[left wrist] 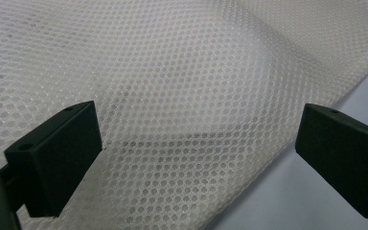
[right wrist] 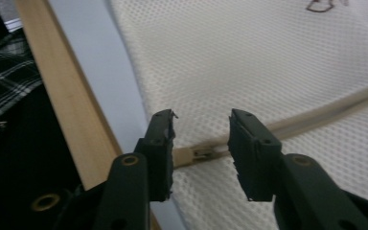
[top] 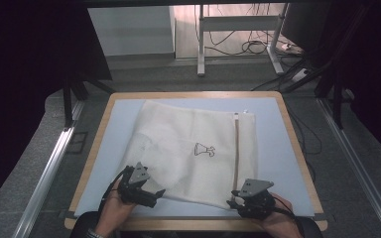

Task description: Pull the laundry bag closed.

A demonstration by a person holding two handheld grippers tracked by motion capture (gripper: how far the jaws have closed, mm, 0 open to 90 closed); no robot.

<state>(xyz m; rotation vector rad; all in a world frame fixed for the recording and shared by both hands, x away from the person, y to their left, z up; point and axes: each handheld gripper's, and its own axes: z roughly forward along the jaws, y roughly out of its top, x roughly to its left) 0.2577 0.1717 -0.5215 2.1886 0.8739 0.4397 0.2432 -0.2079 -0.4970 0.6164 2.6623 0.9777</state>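
Left claw (left wrist: pixel 196 153) released over mesh bag (top: pixel 193 148), right claw (right wrist: pixel 201 143) parted astride zipper end (right wrist: pixel 202 154)

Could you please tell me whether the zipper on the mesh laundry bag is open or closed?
Apparently closed: the zipper runs as one unbroken strip across the mesh bag, with no gap visible.

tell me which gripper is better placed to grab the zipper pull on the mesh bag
Right, likely. The right gripper has its jaws open on either side of the zipper pull at the mesh bag's near edge. The left gripper sits over plain mesh, away from the zipper.
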